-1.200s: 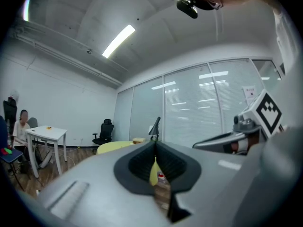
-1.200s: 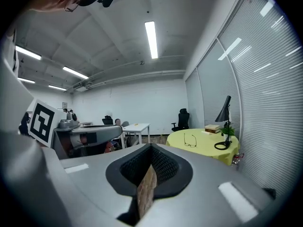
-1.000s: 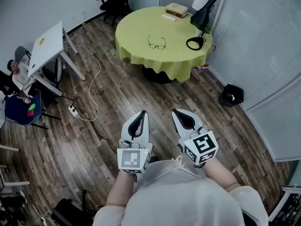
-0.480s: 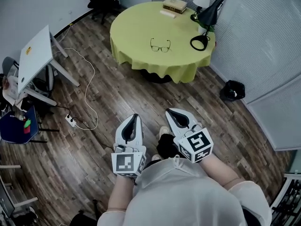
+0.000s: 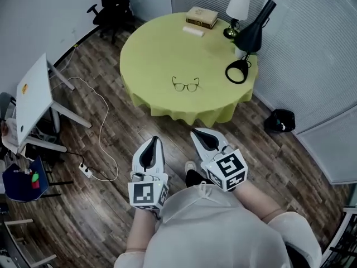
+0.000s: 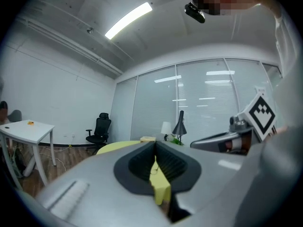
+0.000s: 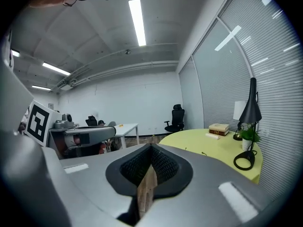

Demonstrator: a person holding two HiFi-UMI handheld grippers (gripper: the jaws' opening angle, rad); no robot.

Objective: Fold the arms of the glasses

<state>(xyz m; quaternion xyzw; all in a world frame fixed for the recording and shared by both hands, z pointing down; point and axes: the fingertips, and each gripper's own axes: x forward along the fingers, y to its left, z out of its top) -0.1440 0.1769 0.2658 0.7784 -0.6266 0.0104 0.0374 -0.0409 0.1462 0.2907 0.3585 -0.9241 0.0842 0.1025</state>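
Yellow-green and round, the bench (image 5: 156,49) carries the glasses (image 5: 186,84) near its front edge. Left tongs (image 5: 153,140) and right tongs (image 5: 196,132) are both pinched closed and empty, side by side over the wooden floor (image 5: 134,121), well short of the bench.

text that can be read: none | left gripper (image 5: 152,142) cube: black-and-white square pattern, no letters or digits | right gripper (image 5: 197,133) cube: another such pattern, no letters | yellow sticker (image 5: 24,86) on white desk (image 5: 33,102): too small to read | book (image 5: 202,17) cover: print not legible
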